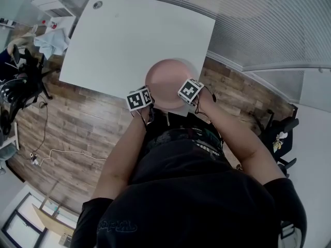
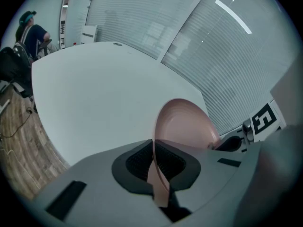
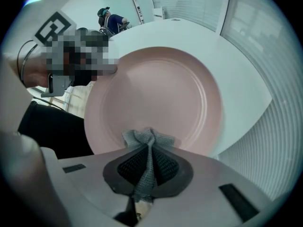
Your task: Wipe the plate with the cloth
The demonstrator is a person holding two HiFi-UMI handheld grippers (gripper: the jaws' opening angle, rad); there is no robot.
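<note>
Plate [image 1: 168, 81]: pink, round, with a shallow well and a broad rim. It sits at the near edge of the table [image 1: 129, 40], its near part past that edge and towards the person's body.
Plate, attitude: the left gripper view shows it nearly edge-on [image 2: 184, 126], tilted up off the tabletop. The right gripper view shows its upper face full on [image 3: 156, 98]. I cannot tell whether its far rim rests on the table.
Plate, hold: the rim runs straight between the jaws of the left gripper [image 2: 153, 143].
Left gripper: jaws nearly together and clamped on the plate's rim, with both dark pads against it. In the head view it is at the plate's left side [image 1: 140, 98].
Cloth [image 3: 161, 139]: grey open weave, gathered into a narrow strip between the jaws. A small bunch fans out past the tips.
Cloth, place: the bunch lies over the near rim of the plate, on the upper face.
Right gripper [image 3: 150, 150]: jaws closed tight on the cloth and pointing steeply down at the plate. In the head view it is at the plate's right side [image 1: 190, 91].
Grippers: one on either side of the plate, near each other.
Table: white, otherwise bare.
Floor [image 1: 77, 123]: wood planks, with a white cable to the left.
Background: a seated person [image 2: 33, 32] beyond the far end of the table, and slatted blinds [image 2: 222, 56] along the wall.
</note>
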